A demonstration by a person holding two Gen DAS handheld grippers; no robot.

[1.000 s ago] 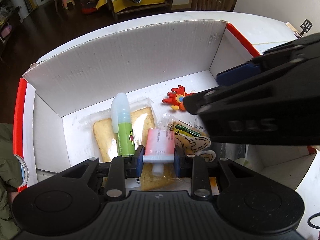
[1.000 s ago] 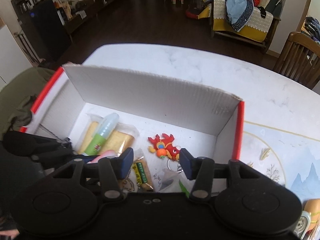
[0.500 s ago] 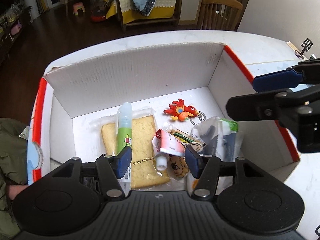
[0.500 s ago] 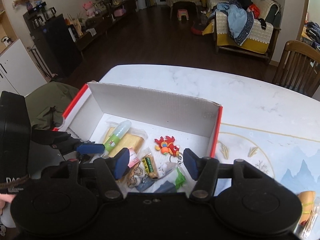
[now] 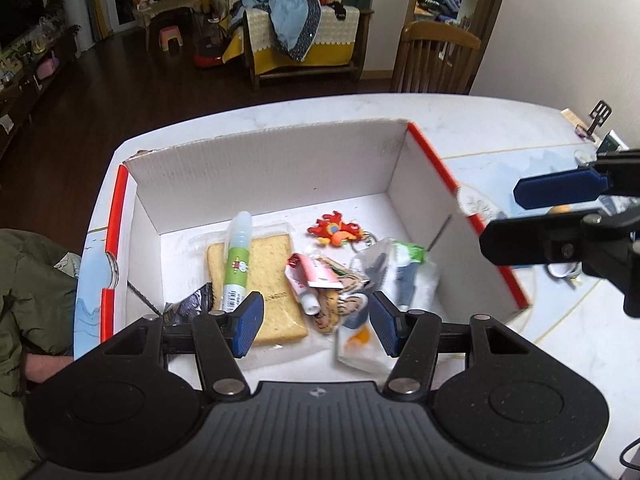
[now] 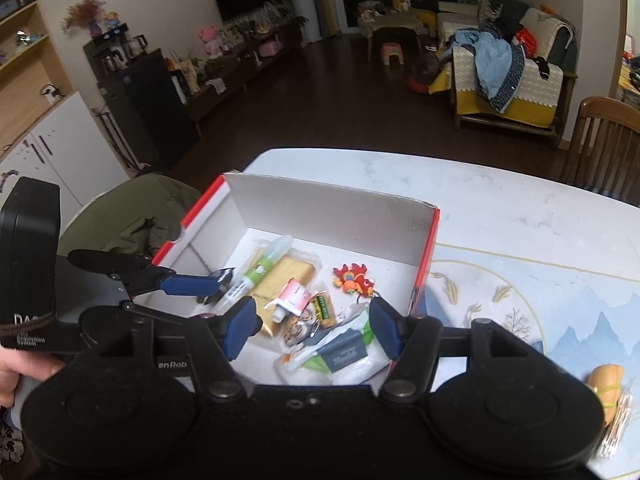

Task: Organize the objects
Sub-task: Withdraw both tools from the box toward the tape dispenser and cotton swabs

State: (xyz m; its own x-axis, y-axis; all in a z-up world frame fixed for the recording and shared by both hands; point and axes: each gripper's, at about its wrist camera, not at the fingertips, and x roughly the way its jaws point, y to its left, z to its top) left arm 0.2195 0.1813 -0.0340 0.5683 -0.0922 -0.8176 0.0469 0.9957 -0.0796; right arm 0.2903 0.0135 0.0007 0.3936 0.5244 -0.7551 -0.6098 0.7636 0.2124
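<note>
Tube (image 5: 310, 280) now below L gripper (image 5: 316, 324)

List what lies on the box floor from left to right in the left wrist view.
Dark wrapper → green glue stick → pink tube → clear bag; the red dragon keychain lies farther back.

Soft daylight, dim room behind; fisheye bending at the edges, slight blur on the plastic bag (image 5: 404, 276).

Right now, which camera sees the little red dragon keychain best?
The left wrist view: the red dragon keychain lies unobstructed on the white cardboard box floor. The right wrist view shows it too, smaller.
</note>
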